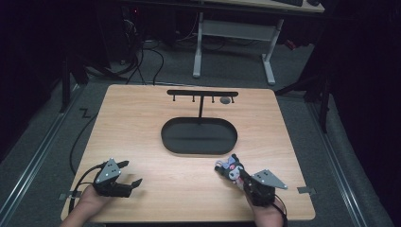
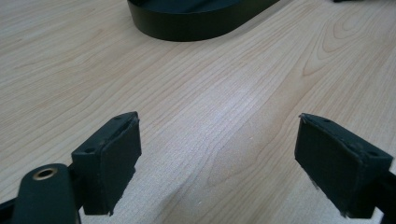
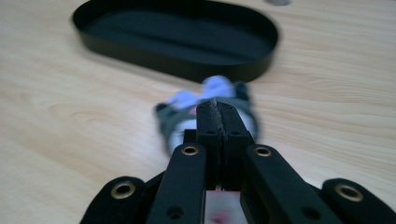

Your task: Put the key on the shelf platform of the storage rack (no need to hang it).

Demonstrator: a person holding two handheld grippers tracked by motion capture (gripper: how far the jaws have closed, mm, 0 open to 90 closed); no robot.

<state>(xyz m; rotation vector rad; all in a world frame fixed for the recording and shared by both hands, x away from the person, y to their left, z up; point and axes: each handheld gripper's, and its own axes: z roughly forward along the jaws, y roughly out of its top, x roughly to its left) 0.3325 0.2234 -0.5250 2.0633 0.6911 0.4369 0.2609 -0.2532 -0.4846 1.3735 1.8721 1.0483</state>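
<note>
Holding a small black, white and lilac plush charm [image 1: 228, 167] pinched between its closed jaws, the right gripper [image 1: 235, 170] sat near the front right corner of the pale wooden tabletop [image 1: 142, 127], with the toy at or just above the surface; which of the two could not be told. In the right gripper view the pads met almost flush, so only a thin part of the charm [image 3: 205, 105] was caught, probably a loop or tag, while the blurred body lay beyond the tips. The left gripper [image 1: 132, 174] rested at the front left, its jaws spread wide over bare wood and holding nothing; its pads [image 2: 112, 161] were well apart.

The black oval metal tray [image 1: 170, 142] lay ahead at mid-table, and behind it stood a black T-shaped hanging rack with small hooks [image 1: 202, 94]. Judging by this layout, the step in hand was carrying the charm toward the rack or tray. Doing it well would have meant keeping the pinch firm, lifting clear of the tray's rim before travelling forward, and moving slowly so the dangling toy did not swing. The left gripper looked best kept aside, out of the path.
</note>
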